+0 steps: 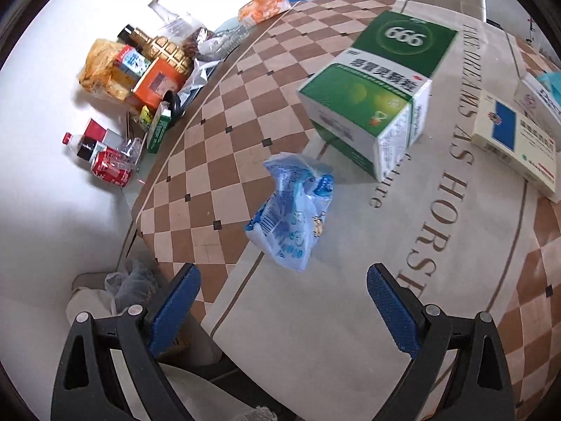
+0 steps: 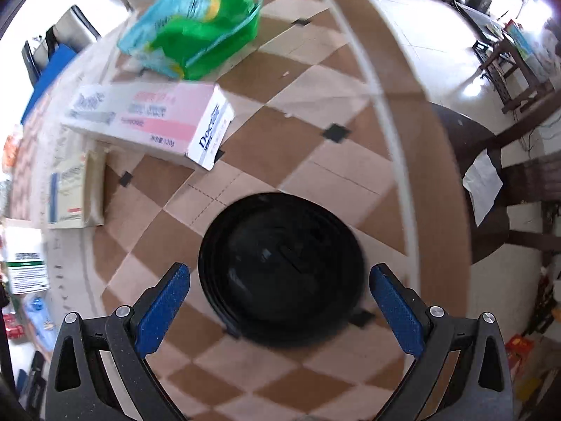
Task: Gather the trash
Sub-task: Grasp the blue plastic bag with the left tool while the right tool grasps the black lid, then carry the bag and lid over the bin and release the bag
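Blurring across the green and blue bag (image 2: 196,24), leaving its print unreadable. Smearing on the pink toothpaste box (image 2: 147,122), small text illegible. Running off the right edge: cream medicine box (image 1: 519,144). Hiding partly behind the table rim: clear bag (image 1: 131,280). Overlapping in the floor pile (image 1: 133,80), items indistinct.

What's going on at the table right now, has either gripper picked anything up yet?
Nothing is held yet. The left gripper hangs open over the checkered table, facing a crumpled blue wrapper beside the green box. The right gripper is open too, its fingers either side of a black round lid lying on the table.
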Available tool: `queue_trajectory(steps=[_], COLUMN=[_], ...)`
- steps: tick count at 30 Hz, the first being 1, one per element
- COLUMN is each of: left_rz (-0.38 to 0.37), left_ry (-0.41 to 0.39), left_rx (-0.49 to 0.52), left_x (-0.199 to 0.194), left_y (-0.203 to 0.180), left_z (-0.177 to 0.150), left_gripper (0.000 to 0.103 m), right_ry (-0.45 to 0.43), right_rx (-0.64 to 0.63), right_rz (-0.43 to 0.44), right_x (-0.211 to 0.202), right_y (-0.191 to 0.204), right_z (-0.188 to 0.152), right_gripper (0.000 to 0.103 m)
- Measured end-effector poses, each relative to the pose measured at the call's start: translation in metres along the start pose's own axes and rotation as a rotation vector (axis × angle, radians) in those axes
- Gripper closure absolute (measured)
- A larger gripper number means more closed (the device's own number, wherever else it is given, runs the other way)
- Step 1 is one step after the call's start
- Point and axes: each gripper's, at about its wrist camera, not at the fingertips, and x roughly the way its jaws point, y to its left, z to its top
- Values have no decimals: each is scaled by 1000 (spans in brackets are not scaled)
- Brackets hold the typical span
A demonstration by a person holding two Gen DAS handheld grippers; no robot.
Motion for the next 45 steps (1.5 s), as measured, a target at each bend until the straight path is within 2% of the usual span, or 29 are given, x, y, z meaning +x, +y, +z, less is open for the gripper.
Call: queue_trajectory(steps=[2,4,8,13,16,17,18,21,23,26,30,33,38,44,45], left_rz=[-11,-50,-191,-292,-316,-324,-334,-353,-341,-330,-298,-308,-349,-419,-449], left_ry=[18,36,102,164,193,193,197,175,157,120,42,-11,-69,-86,-78], left_rx=[-29,-55,-88,-6,20,16,9,-8,-3,-8,-9,-10,-9,-4,-6], left_x=[7,19,47,80,98,101,103,99,91,71,30,1,-45,-59,-62], left_y=[15,28,48,34,25,24,24,28,30,35,48,62,87,117,120], left_z=[4,12,30,50,58,60,61,60,56,44,21,-5,-65,-124,-138], left_gripper=[6,6,6,6,10,30,58,84,87,91,91,91,91,91,91], right_ry=[-32,-26,1,25,23,22,20,15,-5,-31,-51,-77,-127,-161,-165], right_rx=[-43,-96,-216,-311,-331,-333,-333,-328,-328,-330,-333,-344,-352,-338,-337], right_rz=[-50,2,77,130,123,121,121,132,136,145,167,174,170,191,197], right_x=[-1,-3,-3,0,1,2,2,2,-4,-14,-30,-44,-77,-121,-128], right_y=[17,38,86,135,152,155,158,166,167,167,166,161,143,104,98], right_z=[-1,-6,-23,-31,-31,-30,-28,-26,-26,-30,-48,-65,-120,-215,-231], right_gripper=[12,14,14,14,14,14,14,16,17,17,17,17,17,17,17])
